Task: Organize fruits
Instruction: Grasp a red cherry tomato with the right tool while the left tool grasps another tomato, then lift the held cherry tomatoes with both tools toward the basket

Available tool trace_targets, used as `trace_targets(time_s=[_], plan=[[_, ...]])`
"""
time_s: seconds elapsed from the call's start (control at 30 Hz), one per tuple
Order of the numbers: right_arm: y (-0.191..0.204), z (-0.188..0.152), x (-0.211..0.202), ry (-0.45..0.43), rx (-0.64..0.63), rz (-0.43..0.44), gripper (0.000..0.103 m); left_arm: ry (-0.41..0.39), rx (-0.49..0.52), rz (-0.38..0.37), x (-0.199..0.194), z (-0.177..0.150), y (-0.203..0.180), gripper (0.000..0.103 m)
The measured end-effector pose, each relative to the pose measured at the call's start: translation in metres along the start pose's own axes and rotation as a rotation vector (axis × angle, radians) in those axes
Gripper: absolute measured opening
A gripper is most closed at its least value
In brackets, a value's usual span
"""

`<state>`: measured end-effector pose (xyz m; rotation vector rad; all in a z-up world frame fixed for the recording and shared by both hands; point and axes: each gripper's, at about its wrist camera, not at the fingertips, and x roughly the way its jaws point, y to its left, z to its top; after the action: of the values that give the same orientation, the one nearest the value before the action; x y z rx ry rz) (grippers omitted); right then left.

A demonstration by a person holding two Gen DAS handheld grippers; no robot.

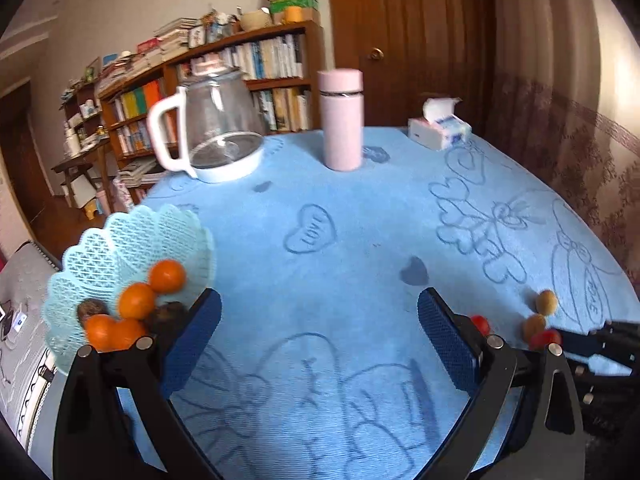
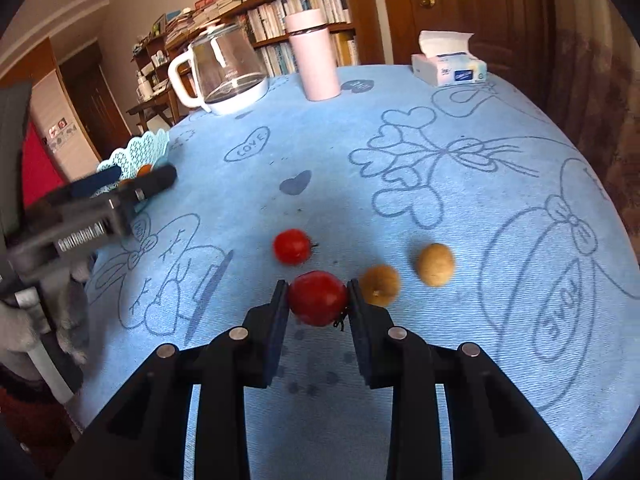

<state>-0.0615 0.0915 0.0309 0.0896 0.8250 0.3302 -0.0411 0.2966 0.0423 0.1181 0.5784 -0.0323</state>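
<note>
Beside tomato [image 2: 317,298], open blue tablecloth [image 2: 400,216]

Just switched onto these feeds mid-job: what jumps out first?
The right gripper is closed on a red fruit near the table's front edge, with a second red fruit just beyond it and two brown fruits to its right. The left gripper hangs open and empty beside the mesh basket, which holds orange fruits. A glass kettle and pink flask stand at the back.
</note>
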Motion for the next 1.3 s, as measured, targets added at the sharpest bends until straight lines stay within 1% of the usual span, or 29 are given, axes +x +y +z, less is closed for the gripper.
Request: trace_targets(time_s=[0.13,0.27,0.3,0.33,0.47,0.53,0.6,0.67,0.77,0.8,0.87,0.9,0.97,1.0,1.03,1.3], plan=[[-0.016,0.003,-0.007,-0.02,0.033,-0.014,0.03,0.052,0.038,-0.087,0.014,-0.007,-0.025,0.1],[-0.029,0.005,-0.012,-0.033,0.048,-0.028,0.03,0.079,0.087,-0.125,0.023,-0.015,-0.048,0.1],[-0.032,0.005,-0.013,-0.035,0.052,-0.031,0.03,0.087,0.099,-0.132,0.025,-0.016,-0.053,0.098],[-0.033,0.005,-0.013,-0.037,0.057,-0.033,0.03,0.094,0.108,-0.14,0.027,-0.017,-0.057,0.094],[-0.038,0.007,-0.016,-0.044,0.069,-0.036,0.03,0.117,0.146,-0.169,0.033,-0.019,-0.073,0.088],[-0.039,0.007,-0.018,-0.048,0.072,-0.035,0.03,0.133,0.163,-0.176,0.039,-0.021,-0.08,0.08],[-0.039,0.007,-0.019,-0.05,0.076,-0.032,0.03,0.147,0.173,-0.189,0.043,-0.023,-0.084,0.078],[-0.038,0.007,-0.02,-0.05,0.074,-0.03,0.03,0.154,0.189,-0.199,0.045,-0.024,-0.089,0.072],[-0.038,0.006,-0.018,-0.048,0.075,-0.028,0.03,0.165,0.2,-0.213,0.048,-0.025,-0.092,0.061],[-0.038,0.006,-0.017,-0.045,0.075,-0.027,0.03,0.17,0.2,-0.217,0.05,-0.025,-0.092,0.056],[-0.037,0.005,-0.016,-0.04,0.075,-0.025,0.03,0.185,0.194,-0.229,0.054,-0.025,-0.093,0.05],[-0.037,0.005,-0.015,-0.038,0.074,-0.023,0.03,0.194,0.189,-0.233,0.056,-0.026,-0.092,0.044],[-0.035,0.005,-0.014,-0.035,0.071,-0.022,0.03,0.192,0.181,-0.233,0.056,-0.026,-0.091,0.038],[-0.034,0.005,-0.014,-0.035,0.069,-0.021,0.03,0.189,0.18,-0.234,0.055,-0.026,-0.091,0.03],[-0.034,0.005,-0.013,-0.036,0.069,-0.02,0.03,0.186,0.178,-0.235,0.054,-0.026,-0.09,0.028],[-0.033,0.006,-0.016,-0.046,0.068,-0.018,0.03,0.174,0.118,-0.23,0.05,-0.023,-0.077,0.028]])
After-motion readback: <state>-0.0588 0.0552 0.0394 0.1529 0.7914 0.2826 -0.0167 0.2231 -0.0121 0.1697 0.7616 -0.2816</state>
